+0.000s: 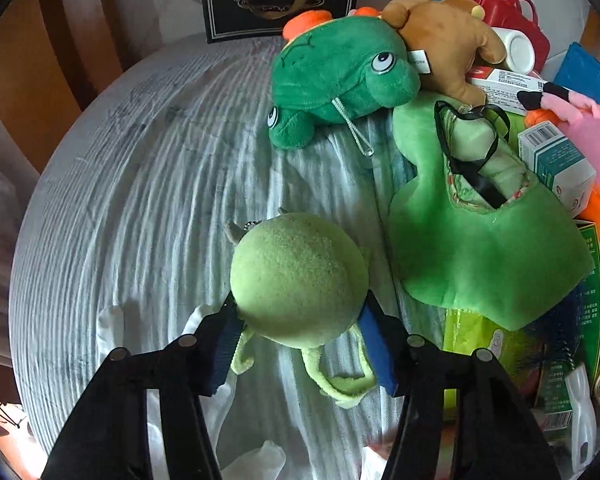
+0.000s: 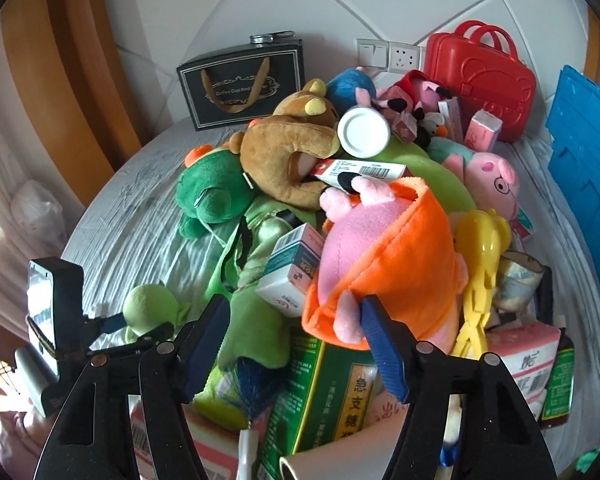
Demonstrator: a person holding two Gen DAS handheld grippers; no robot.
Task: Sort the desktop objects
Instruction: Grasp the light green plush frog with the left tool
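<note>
The small round light-green plush (image 1: 300, 284) is gripped between the blue pads of the left tongs (image 1: 300, 332), low over the wrinkled pale cloth (image 1: 140, 184) of the table. The right tongs (image 2: 296, 344) are held partly open over the heap, one pad just touching the pink-and-orange plush (image 2: 384, 248), nothing clamped.

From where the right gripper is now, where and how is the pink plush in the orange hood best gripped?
Grip the pink plush across the near, lower edge of its orange hood, coming from above and in front. That soft bulge faces the right gripper, whose open jaws already flank it. The boxes hemming it on the left and below argue against a sideways approach.
</note>
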